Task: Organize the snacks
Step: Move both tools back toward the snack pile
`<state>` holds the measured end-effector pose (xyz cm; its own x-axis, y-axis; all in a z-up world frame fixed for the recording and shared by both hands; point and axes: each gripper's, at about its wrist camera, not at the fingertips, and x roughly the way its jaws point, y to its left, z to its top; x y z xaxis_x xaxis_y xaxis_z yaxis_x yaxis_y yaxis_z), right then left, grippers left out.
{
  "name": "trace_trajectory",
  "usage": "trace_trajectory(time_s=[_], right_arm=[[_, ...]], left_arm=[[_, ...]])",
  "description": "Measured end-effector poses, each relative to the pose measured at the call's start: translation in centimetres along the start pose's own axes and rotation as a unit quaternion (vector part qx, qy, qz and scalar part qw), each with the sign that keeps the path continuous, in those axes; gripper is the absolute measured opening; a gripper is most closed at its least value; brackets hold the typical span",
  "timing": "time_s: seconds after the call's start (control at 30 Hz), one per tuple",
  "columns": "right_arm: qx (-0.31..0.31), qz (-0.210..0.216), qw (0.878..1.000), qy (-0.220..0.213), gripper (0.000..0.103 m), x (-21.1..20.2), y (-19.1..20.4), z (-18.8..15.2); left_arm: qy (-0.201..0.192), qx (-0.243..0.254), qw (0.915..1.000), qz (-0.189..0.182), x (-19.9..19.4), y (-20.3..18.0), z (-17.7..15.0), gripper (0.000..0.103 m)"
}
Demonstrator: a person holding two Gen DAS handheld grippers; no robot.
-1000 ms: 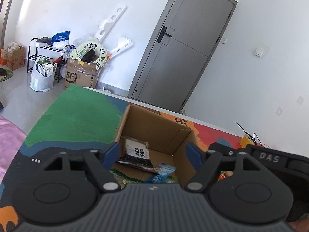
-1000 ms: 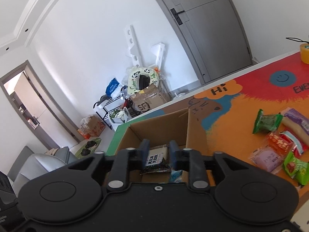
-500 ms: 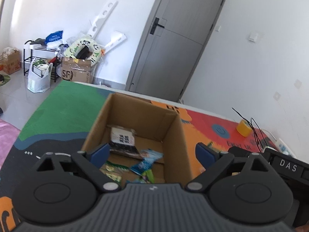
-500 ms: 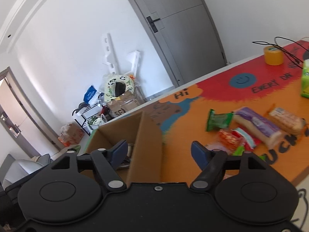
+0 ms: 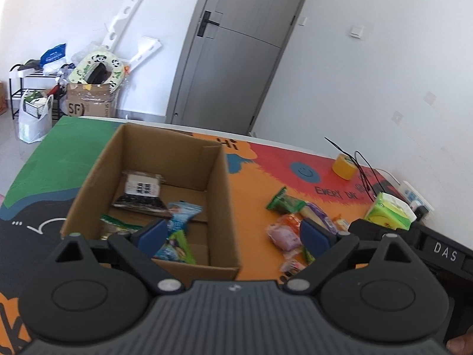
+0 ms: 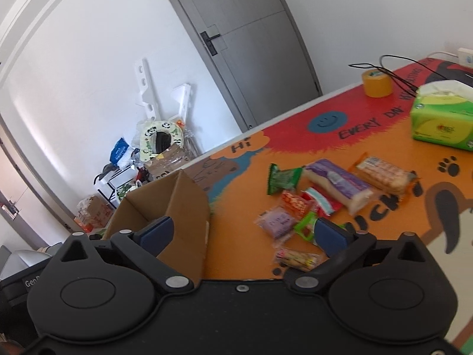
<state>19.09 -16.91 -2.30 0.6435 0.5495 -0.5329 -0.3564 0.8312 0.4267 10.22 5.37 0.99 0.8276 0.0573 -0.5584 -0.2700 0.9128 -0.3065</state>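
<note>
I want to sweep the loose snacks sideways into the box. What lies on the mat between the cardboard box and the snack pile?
Only bare orange mat separates the cardboard box from the snack pile; the right wrist view shows it best.

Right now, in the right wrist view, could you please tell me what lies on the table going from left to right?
Cardboard box → green snack packet → purple-wrapped roll → orange cracker pack → green tissue pack.
</note>
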Motion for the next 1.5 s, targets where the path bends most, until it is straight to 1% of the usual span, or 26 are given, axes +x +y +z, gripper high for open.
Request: trace_trajectory(time_s=[0.23, 0.5, 0.7, 0.9, 1.0, 1.13, 1.23, 1.33, 1.37, 1.43, 1.5], right_arm=[[0.019, -0.02, 1.0, -0.011, 0.103, -1.8, -2.7, 0.1], [0.038, -0.04, 0.998, -0.016, 0.103, -3.2, -5.7, -0.1], [0.052, -0.053, 0.997, -0.013, 0.103, -3.4, -7.5, -0.6], [0.078, -0.074, 0.994, -0.023, 0.103, -3.3, -9.3, -0.9], [0.08, -0.088, 0.993, -0.028, 0.103, -3.0, -9.9, -1.0], [0.086, -0.09, 0.992, -0.025, 0.103, -2.5, -10.7, -1.2], [0.09, -0.085, 0.992, -0.016, 0.099, -2.0, -11.4, -1.2], [0.094, -0.074, 0.993, -0.006, 0.092, -1.4, -11.9, -1.4], [0.094, -0.071, 0.993, -0.003, 0.09, -1.3, -12.1, -1.5], [0.096, -0.066, 0.993, 0.001, 0.089, -1.0, -12.3, -1.6], [0.097, -0.067, 0.993, 0.006, 0.089, -0.6, -12.6, -1.7]], left_arm=[[0.007, 0.018, 0.9997, -0.016, 0.4, -2.4, -0.6, 0.096], [0.025, 0.046, 0.9979, -0.038, 1.3, -5.1, -1.6, 0.096], [0.041, 0.066, 0.9954, -0.057, 1.9, -6.5, -2.6, 0.096], [0.056, 0.08, 0.9932, -0.064, 3.2, -7.7, -3.2, 0.096], [0.061, 0.086, 0.9923, -0.065, 4.0, -8.3, -3.5, 0.096], [0.068, 0.084, 0.9919, -0.067, 5.3, -8.8, -3.9, 0.094], [0.076, 0.08, 0.9918, -0.066, 6.4, -9.2, -4.4, 0.093], [0.077, 0.081, 0.9917, -0.063, 7.3, -9.7, -4.8, 0.089], [0.08, 0.081, 0.9917, -0.061, 7.6, -9.8, -4.9, 0.084], [0.084, 0.074, 0.9922, -0.056, 8.5, -9.8, -5.0, 0.079], [0.083, 0.062, 0.9937, -0.042, 9.2, -9.6, -5.1, 0.069]])
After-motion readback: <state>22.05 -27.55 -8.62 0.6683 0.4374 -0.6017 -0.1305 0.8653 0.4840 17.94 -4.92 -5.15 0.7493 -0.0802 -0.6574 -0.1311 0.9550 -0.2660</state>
